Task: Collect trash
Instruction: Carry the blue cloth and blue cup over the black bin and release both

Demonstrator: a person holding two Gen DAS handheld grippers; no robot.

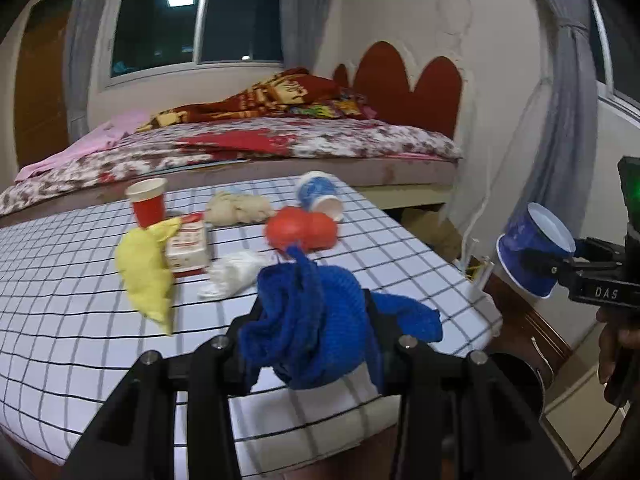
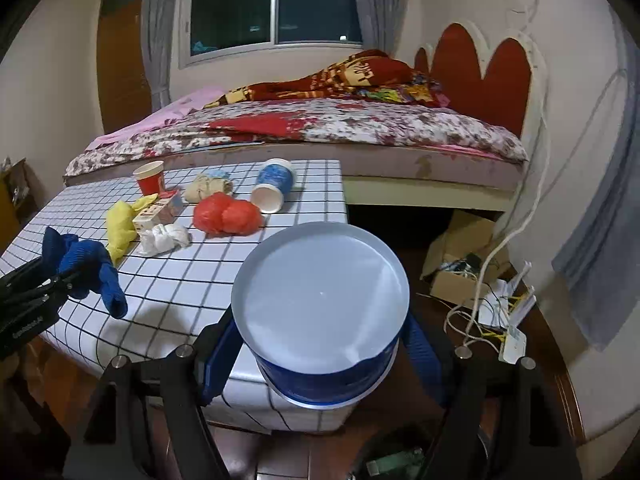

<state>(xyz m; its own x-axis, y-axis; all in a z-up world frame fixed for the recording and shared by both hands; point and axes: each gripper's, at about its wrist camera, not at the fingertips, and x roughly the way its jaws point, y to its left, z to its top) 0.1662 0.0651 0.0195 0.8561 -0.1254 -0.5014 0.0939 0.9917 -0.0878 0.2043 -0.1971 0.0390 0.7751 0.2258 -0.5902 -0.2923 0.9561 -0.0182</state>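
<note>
Risk of dropping: left tongs [image 1: 316,336] clamped on limp blue knitted cloth [image 1: 320,320], right tongs [image 2: 320,360] on slippery blue paper cup [image 2: 320,320], beyond checked desk [image 2: 180,280] edge.

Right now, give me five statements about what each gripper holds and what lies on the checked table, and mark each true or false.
1. The left gripper is shut on a blue cloth. True.
2. The right gripper is empty. False: it holds a blue paper cup.
3. The red cup stands upright on the table. True.
4. The blue and white cup on the table stands upright. False: it lies on its side.
5. The yellow cloth lies beside a small carton. True.
</note>
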